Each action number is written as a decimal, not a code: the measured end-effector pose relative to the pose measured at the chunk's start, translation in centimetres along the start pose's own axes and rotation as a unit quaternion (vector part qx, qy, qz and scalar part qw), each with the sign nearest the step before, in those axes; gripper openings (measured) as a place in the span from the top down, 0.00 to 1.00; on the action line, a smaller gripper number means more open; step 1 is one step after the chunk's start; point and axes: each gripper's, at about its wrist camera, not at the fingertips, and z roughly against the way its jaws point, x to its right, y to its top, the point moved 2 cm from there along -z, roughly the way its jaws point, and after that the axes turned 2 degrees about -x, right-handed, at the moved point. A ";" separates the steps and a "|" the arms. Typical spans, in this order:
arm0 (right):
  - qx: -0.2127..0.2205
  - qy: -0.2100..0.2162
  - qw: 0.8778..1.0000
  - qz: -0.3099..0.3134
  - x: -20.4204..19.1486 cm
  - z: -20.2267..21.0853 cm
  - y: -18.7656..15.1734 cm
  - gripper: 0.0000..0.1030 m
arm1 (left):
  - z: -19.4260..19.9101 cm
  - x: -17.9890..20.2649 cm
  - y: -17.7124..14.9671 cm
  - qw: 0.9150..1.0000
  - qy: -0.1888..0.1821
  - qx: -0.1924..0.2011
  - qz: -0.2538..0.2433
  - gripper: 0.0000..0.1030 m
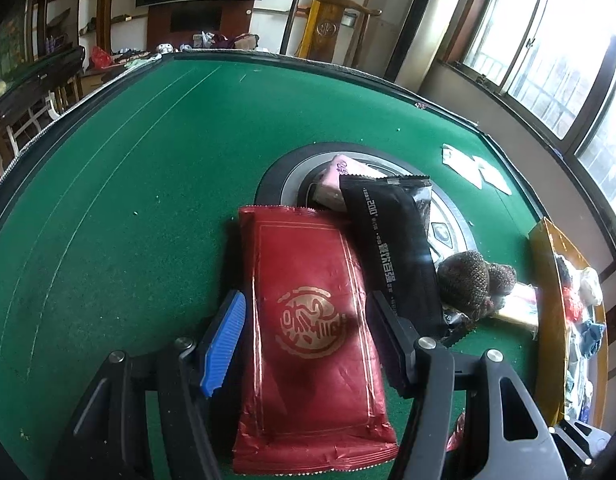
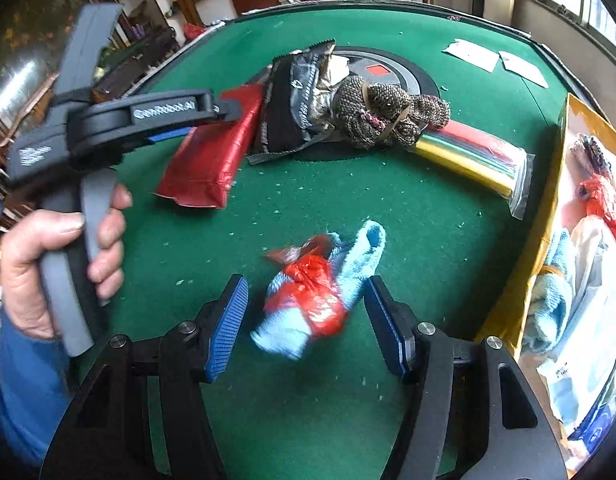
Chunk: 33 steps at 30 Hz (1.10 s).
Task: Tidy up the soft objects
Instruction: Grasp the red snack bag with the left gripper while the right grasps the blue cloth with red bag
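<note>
Nearest me, my right gripper (image 2: pixel 305 320) hung spread around a blue cloth with a red bag (image 2: pixel 314 296) on the green table (image 2: pixel 428 216), pads apart from it. Farther left, my left gripper (image 1: pixel 303 340) pinched the red packet (image 1: pixel 308 320); beyond lay a black packet (image 2: pixel 291 108).

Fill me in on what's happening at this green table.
A person is sorting soft things with two hand-held grippers. The left gripper straddles a red packet lying on the green table; its pads look close to the sides, though firm contact is unclear. The right gripper hovers open around a blue cloth bundled with red plastic. A black packet, knitted item and bag of coloured tubes wait nearby; a cardboard box at right already holds items.
</note>
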 end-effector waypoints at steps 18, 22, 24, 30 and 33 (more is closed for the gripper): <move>0.049 -0.064 0.994 0.069 -0.1 -1.0 3.5 0.60 | -1.0 1.0 -0.1 0.999 0.028 -0.005 -0.025 0.35; 0.049 -0.073 0.993 0.080 -0.4 -1.0 3.1 0.60 | -1.2 1.0 -0.2 0.999 0.029 -0.006 -0.029 0.35; 0.046 -0.074 0.993 0.079 -0.3 -1.2 3.2 0.59 | -1.7 1.0 -0.1 0.999 0.030 -0.012 -0.028 0.32; 0.034 -0.072 0.994 0.072 0.0 -1.4 3.3 0.59 | -2.5 1.8 -0.2 0.997 0.056 -0.014 -0.057 0.30; 0.032 -0.079 0.994 0.076 0.0 -1.4 3.2 0.59 | -2.2 1.9 -0.6 0.995 0.066 -0.012 -0.070 0.35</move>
